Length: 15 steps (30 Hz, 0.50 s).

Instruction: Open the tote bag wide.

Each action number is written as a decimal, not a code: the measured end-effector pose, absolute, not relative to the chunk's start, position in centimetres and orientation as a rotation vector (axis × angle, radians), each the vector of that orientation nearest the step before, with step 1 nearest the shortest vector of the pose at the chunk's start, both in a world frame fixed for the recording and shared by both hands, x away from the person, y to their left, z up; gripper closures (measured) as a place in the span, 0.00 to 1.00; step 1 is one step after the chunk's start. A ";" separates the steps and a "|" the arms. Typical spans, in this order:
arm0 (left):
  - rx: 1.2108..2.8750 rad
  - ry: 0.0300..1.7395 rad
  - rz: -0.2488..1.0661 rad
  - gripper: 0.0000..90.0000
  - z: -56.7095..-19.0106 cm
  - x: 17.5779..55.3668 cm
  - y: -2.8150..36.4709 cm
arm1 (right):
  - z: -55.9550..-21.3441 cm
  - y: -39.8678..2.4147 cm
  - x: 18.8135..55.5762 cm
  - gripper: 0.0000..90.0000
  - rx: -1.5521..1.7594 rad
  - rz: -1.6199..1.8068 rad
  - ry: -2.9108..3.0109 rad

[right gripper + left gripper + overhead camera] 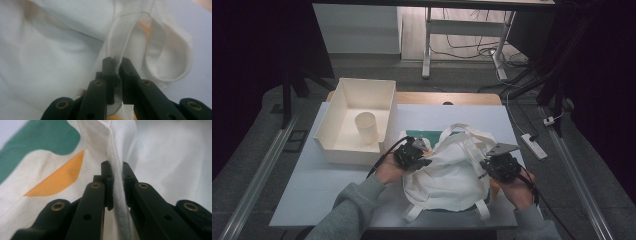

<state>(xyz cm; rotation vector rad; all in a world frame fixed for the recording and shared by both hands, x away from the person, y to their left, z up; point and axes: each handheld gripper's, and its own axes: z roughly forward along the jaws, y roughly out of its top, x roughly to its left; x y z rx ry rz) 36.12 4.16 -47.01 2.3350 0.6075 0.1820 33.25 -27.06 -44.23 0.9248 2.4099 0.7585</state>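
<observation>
Item: white cloth bag (452,170), near centre of table (312,185), right of box (357,120) | Left gripper (412,156): pinched on left rim hem | Right gripper (499,167): pinched on right rim | Handling: judged light, limp, sagging; best gripped at stitched hems.
</observation>
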 end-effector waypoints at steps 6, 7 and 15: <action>2.205 0.662 0.201 0.94 -45.7 36.3 5.9 | -41.9 -29.9 32.9 0.96 0.992 0.828 2.265; 2.187 0.673 0.211 0.94 -45.6 36.3 6.1 | -41.8 -30.3 33.0 0.96 1.006 0.835 2.246; 2.155 0.736 0.266 0.94 -45.9 36.9 6.1 | -43.3 -32.6 34.7 0.96 1.093 0.861 2.211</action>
